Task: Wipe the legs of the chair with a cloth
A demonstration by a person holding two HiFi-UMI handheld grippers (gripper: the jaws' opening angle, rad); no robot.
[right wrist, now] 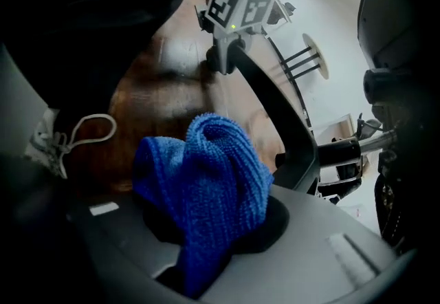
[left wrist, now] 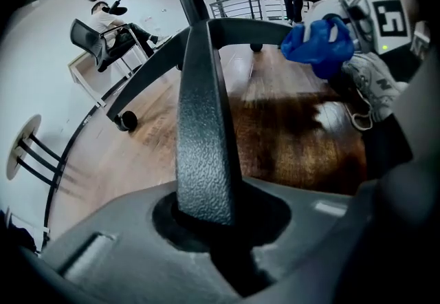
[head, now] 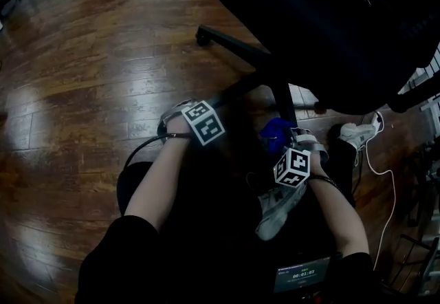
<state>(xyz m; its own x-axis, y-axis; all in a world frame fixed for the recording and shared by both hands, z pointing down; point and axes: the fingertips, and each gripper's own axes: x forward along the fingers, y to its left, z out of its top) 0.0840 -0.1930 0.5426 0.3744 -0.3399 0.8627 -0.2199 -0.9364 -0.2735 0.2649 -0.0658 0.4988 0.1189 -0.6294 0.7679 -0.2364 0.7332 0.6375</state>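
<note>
Two grips | clamping rigid-looking black textured-plastic chair leg (left wrist: 203, 131) in left gripper (left wrist: 213, 227) | pinching soft, likely lightweight blue knitted cloth (right wrist: 206, 186) by its bunch in right gripper (right wrist: 203, 261)

Dim, glare on floor (head: 41, 124), fisheye edges, fg blurred

left hand-held gripper (head: 218, 102): pitched steeply down, jaws clamped on chair leg (left wrist: 203, 137) | right hand-held gripper (head: 282, 144): pitched down, jaws pinching cloth (right wrist: 206, 186) | left forearm (head: 155, 186), right forearm (head: 337, 206): bare, stretched forward
</note>
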